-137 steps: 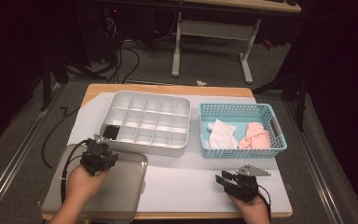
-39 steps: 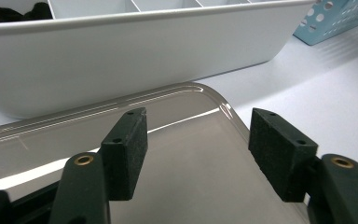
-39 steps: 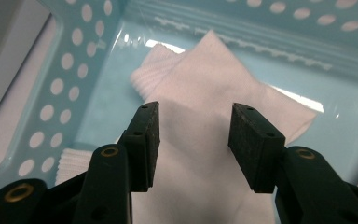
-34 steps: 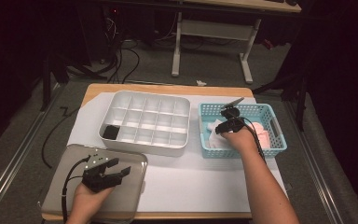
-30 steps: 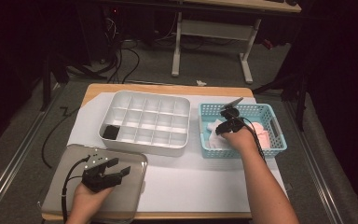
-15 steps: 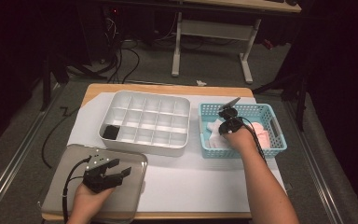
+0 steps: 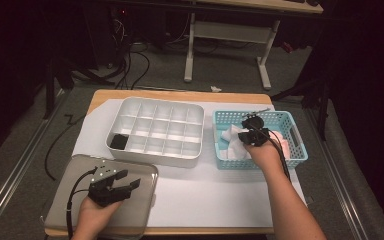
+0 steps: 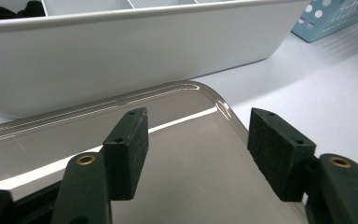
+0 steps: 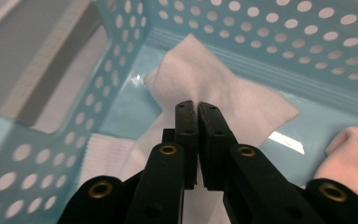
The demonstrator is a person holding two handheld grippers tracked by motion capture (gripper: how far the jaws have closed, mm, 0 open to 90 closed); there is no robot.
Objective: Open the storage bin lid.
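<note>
The right gripper (image 9: 198, 106) has just been closing and now pinches a white cloth (image 9: 205, 84) inside the turquoise basket (image 9: 279, 28) — the fabric drapes ahead of its tips. The left gripper (image 8: 196, 140), spread, hovers over the lid (image 8: 186, 154) — far from the cloth.

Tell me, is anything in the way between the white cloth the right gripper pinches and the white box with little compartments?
Only the teal perforated basket's wall stands between. The right gripper has just closed on the white cloth, which must rise over it to the white compartment tray. Past it, nothing visible blocks.
</note>
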